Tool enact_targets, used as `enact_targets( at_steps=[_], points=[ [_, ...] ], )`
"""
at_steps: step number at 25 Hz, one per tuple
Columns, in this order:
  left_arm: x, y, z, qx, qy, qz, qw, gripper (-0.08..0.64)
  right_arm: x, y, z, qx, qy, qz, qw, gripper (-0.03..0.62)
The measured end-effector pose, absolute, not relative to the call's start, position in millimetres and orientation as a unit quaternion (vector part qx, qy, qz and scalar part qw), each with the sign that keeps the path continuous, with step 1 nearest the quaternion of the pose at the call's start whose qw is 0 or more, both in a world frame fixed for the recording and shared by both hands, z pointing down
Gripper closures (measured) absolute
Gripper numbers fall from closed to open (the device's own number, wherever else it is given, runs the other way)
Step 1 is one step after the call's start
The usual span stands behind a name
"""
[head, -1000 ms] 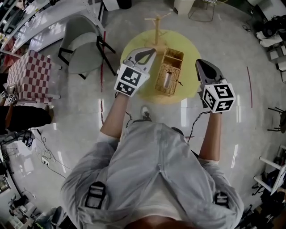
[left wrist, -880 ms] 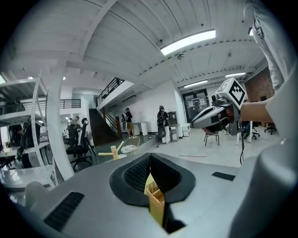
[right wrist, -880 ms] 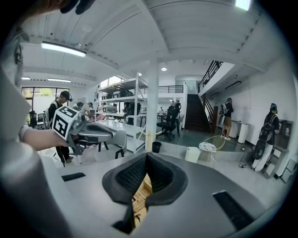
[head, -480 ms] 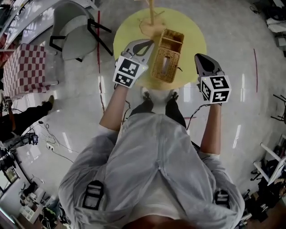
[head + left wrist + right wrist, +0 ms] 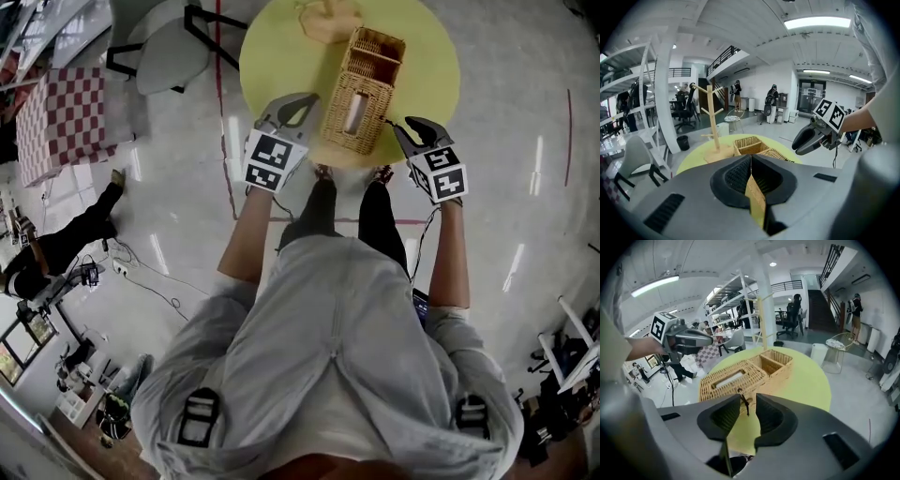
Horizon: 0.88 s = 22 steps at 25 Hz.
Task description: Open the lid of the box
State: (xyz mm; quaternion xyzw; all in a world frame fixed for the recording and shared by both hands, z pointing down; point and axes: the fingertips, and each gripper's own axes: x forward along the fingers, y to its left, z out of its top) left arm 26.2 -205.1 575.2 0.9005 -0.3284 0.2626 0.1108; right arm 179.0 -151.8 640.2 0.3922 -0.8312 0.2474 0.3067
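A wicker box [image 5: 364, 91] lies on the round yellow table [image 5: 272, 47]. Its near part carries a lid with a long slot [image 5: 729, 379], and its far end is an open compartment [image 5: 772, 363]. My left gripper [image 5: 309, 101] hangs just left of the box's near end, jaws shut with nothing in them [image 5: 751, 159]. My right gripper [image 5: 405, 125] is just right of that end, by the table's near edge. Its jaws [image 5: 747, 404] have just been opening and stand apart, gripping nothing. A small dark loop [image 5: 740, 394] on the box's near side shows in the gap beyond them.
A wooden branched stand [image 5: 712, 117] rises on the table's far side beyond the box. A grey chair [image 5: 169, 52] and a red-checked table [image 5: 56, 112] stand to the left. Another person [image 5: 66, 239] and cables are on the floor at the left.
Both grippers have sunk towards the table's near edge, either side of the box's near end. The right jaws, together before, have parted. The left jaws stay together.
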Motion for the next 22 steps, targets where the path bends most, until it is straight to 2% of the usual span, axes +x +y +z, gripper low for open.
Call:
enact_targets(
  at_steps=[9,12,14,22],
  points=[
    [6,-198,608,0.885,-0.338,0.290,0.138,0.529,163,-148,692,0.363,-0.822,0.251,0.361,0.476],
    [4,-198,613,0.883,-0.340,0.290,0.141,0.529,158,-151,702,0.361,-0.821,0.245,0.369,0.527],
    [3,-199,613,0.883,-0.343,0.286,0.146,0.529,157,-151,704,0.358,-0.822,0.244,0.370,0.562],
    [-6,-204,593,0.890,-0.348,0.263,0.133,0.529,147,-148,681,0.344,-0.832,0.262,0.348,0.568]
  ],
)
